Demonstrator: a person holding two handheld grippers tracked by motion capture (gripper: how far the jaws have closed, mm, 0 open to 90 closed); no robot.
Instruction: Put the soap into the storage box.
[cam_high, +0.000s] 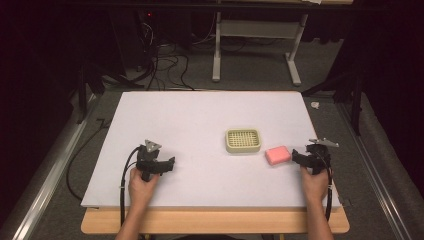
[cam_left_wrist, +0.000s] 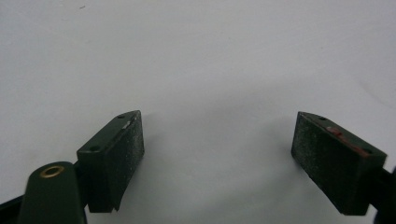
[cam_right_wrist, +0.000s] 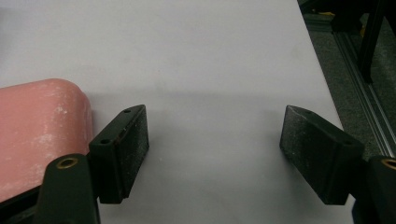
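Your right claw (cam_high: 296, 156) sits released on the white surface (cam_high: 200, 115), just beside the pink soap (cam_high: 277, 155), jaws wide apart. Your left claw (cam_high: 171, 165) rests released too, well apart. Soap dish (cam_high: 243, 140) lies near the soap.

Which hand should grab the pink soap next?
Probably the right. The right gripper sits just beside the pink soap, jaws open. The left gripper is across the table, past the soap dish.
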